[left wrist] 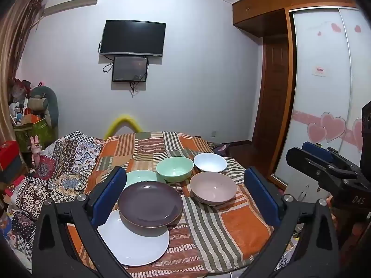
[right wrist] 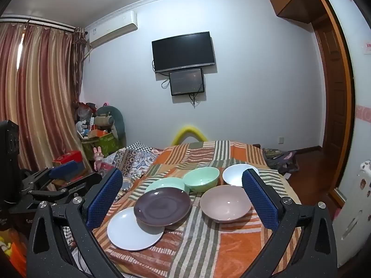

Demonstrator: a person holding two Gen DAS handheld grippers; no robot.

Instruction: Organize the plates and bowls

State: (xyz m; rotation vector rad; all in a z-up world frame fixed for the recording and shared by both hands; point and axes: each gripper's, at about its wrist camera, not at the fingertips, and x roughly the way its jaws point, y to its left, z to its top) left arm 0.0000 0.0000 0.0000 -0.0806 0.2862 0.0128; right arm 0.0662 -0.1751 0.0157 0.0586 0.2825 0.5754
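On a striped orange cloth lie three overlapping plates: a white plate (left wrist: 136, 245) (right wrist: 132, 231) nearest, a dark purple plate (left wrist: 150, 203) (right wrist: 162, 205) resting on it, and a mint green plate (left wrist: 136, 177) (right wrist: 165, 183) behind. Beyond them stand a mint green bowl (left wrist: 175, 168) (right wrist: 201, 178), a white bowl (left wrist: 210, 162) (right wrist: 234, 174) and a pinkish-grey bowl (left wrist: 213, 188) (right wrist: 225, 202). My left gripper (left wrist: 185, 197) hovers open above the near edge, nothing between its blue pads. My right gripper (right wrist: 182, 198) is open too, empty, and shows at the right edge of the left wrist view (left wrist: 324, 162).
The cloth covers a table (left wrist: 243, 227) (right wrist: 231, 243) with patterned fabric (left wrist: 58, 162) heaped at its left. A cluttered corner with boxes and soft toys (right wrist: 99, 134) lies far left. A wardrobe (left wrist: 320, 92) stands right, floor (right wrist: 306, 169) beside it.
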